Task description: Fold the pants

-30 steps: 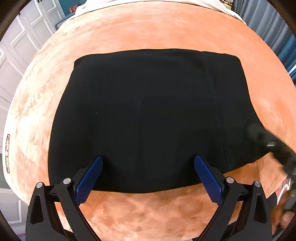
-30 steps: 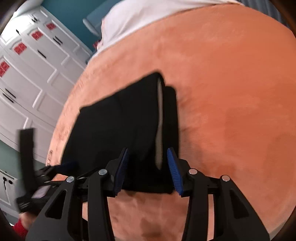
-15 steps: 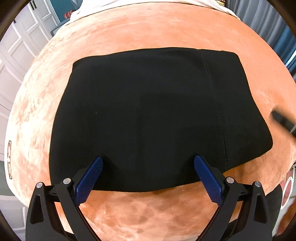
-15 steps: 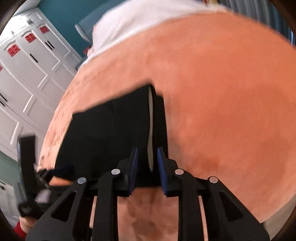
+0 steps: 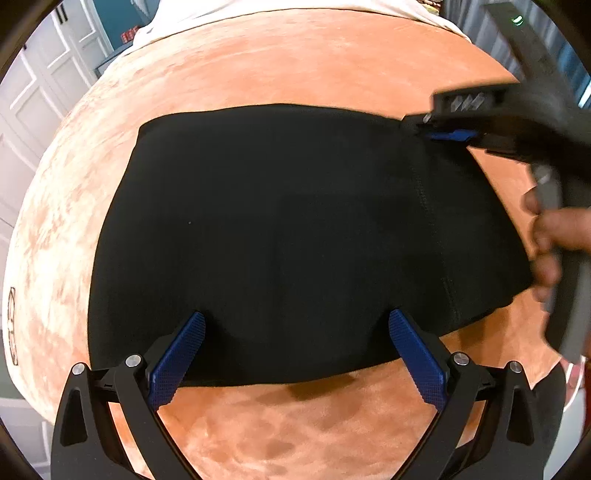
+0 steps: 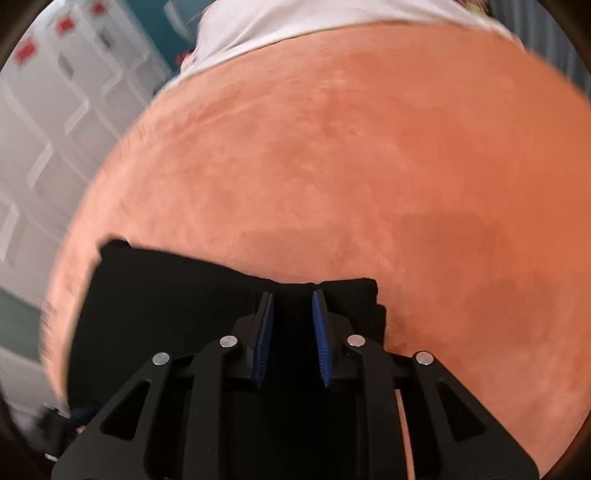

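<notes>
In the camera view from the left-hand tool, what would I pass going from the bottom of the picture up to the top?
Left gripper with wide-open jaws → near edge of the folded black pants → right gripper at the pants' far right corner → bare orange blanket → white sheet at the far end.

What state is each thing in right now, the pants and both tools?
pants: folded flat on the orange blanket.
left tool: open wide, fingers over the near edge, pressing nothing.
right tool: at the far right corner, closing, black fabric between its pads.
</notes>
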Available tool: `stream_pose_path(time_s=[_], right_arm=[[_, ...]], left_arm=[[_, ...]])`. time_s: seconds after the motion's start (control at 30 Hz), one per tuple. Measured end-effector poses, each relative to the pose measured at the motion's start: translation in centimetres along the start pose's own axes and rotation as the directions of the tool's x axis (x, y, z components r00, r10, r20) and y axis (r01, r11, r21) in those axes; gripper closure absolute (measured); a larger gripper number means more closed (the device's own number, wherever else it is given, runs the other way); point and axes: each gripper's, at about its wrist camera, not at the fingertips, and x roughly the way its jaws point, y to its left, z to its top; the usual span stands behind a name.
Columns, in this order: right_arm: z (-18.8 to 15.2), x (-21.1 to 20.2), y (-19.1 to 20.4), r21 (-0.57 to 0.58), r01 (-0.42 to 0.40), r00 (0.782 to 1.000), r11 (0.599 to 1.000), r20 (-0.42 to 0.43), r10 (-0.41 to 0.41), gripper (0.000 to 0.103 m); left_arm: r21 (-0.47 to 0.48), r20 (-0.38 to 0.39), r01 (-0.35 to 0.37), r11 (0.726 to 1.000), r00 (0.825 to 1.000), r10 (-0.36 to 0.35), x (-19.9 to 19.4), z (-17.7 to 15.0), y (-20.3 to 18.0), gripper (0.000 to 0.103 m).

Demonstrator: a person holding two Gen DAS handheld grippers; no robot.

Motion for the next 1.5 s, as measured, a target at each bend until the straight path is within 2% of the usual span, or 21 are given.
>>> stream_pose_path(time_s=[0.17, 0.27, 0.37, 0.4, 0.43, 0.53, 0.6, 0.63, 0.7, 0.77, 0.83, 0.93, 1.0, 1.1, 1.17, 1.27, 1.33, 1.4, 1.5], right_arm=[[-2.3, -6.4, 1.1, 0.025, -0.068, 0.992, 0.997, 0.105, 0.065, 0.078], [-5.0, -6.6, 0.3, 0.047, -0.078, 0.995, 0.996, 0.067, 0.074, 0.078], [-6.7, -4.6, -0.9, 0.052, -0.011, 1.0, 0.999, 0.009, 0.01, 0.084], [-6.7, -5.0, -1.3, 0.1, -0.036, 0.999, 0.994, 0.021, 0.035, 0.084], [-6.3, -5.8, -1.1, 0.129, -0.054, 0.998, 0.99, 0.034, 0.05, 0.079], [-5.3, -8.2, 2.3, 0.043, -0.095, 0.993, 0.995, 0.07, 0.092, 0.079], [-4.6, -8.5, 6.0, -0.08, -0.092, 0.995, 0.993, 0.042, 0.095, 0.078], [-4.4, -8.2, 7.1, -0.12, -0.08, 0.996, 0.99, 0.033, 0.085, 0.073], [-4.3, -6.1, 9.1, -0.174, -0.061, 0.998, 0.983, -0.013, 0.06, 0.069], [-4.2, -3.2, 9.8, -0.168, -0.063, 0.996, 0.984, -0.075, 0.05, 0.069], [-4.4, -1.9, 10.8, -0.177, -0.042, 0.993, 0.983, -0.114, 0.022, 0.069], [-5.1, -2.4, 15.5, -0.242, -0.146, 0.983, 0.959, -0.142, 0.113, 0.069], [-6.0, -2.1, 18.2, -0.313, -0.185, 0.974, 0.932, -0.183, 0.132, 0.069], [-8.7, -2.4, 21.0, -0.409, -0.232, 0.956, 0.883, -0.261, 0.13, 0.069], [-10.4, -1.6, 22.0, -0.437, -0.236, 0.948, 0.868, -0.3, 0.106, 0.069], [-12.1, 2.1, 23.3, -0.462, -0.204, 0.938, 0.863, -0.346, 0.037, 0.068], [-13.3, 4.6, 24.4, -0.514, -0.163, 0.946, 0.842, -0.324, -0.014, 0.068], [-13.1, 5.1, 25.0, -0.508, -0.165, 0.95, 0.845, -0.313, -0.002, 0.067], [-12.1, 4.0, 24.3, -0.453, -0.21, 0.939, 0.867, -0.341, 0.049, 0.067]], left_arm=[[0.002, 0.013, -0.006, 1.0, 1.0, 0.006, 0.2, -0.2, -0.5, 0.005], [0.001, 0.018, 0.0, 1.0, 1.0, 0.0, 0.1, -0.4, -0.5, 0.005], [-0.002, 0.013, 0.02, 1.0, 1.0, -0.019, 0.1, -0.4, 0.4, 0.005], [-0.003, 0.014, 0.021, 1.0, 1.0, -0.021, -0.2, -0.6, 0.5, 0.005], [-0.004, 0.017, 0.024, 1.0, 1.0, -0.024, -0.5, -0.8, 0.5, 0.005], [-0.009, 0.039, 0.049, 0.999, 0.998, -0.048, -2.0, -1.9, 1.4, 0.005], [-0.011, 0.044, 0.044, 0.999, 0.998, -0.044, -2.3, -2.6, 2.1, 0.005], [-0.013, 0.029, 0.042, 0.999, 0.999, -0.042, -1.9, -3.0, 2.8, 0.005], [-0.016, -0.001, 0.04, 0.999, 0.999, -0.04, -1.0, -3.4, 3.5, 0.005], [-0.016, -0.022, 0.067, 0.998, 0.998, -0.067, -0.4, -3.8, 4.2, 0.005], [-0.007, 0.004, 0.085, 0.996, 0.996, -0.085, -1.2, -4.0, 4.3, 0.005], [0.047, 0.047, 0.077, 0.996, 0.996, -0.079, -3.4, -5.6, 4.6, 0.005], [0.102, 0.063, 0.097, 0.99, 0.993, -0.103, -4.7, -7.4, 4.5, 0.005], [0.134, 0.078, 0.079, 0.988, 0.993, -0.089, -5.9, -9.5, 5.0, 0.005], [0.128, 0.088, 0.068, 0.989, 0.993, -0.08, -6.5, -10.6, 6.2, 0.005], [0.097, 0.089, 0.055, 0.994, 0.994, -0.063, -6.8, -11.3, 7.8, 0.005], [0.073, 0.084, 0.05, 0.996, 0.995, -0.056, -6.6, -11.0, 8.3, 0.005], [0.05, 0.089, 0.041, 0.998, 0.995, -0.045, -6.6, -10.5, 7.7, 0.005], [0.019, 0.103, 0.035, 0.999, 0.994, -0.037, -7.2, -10.4, 7.7, 0.005]])
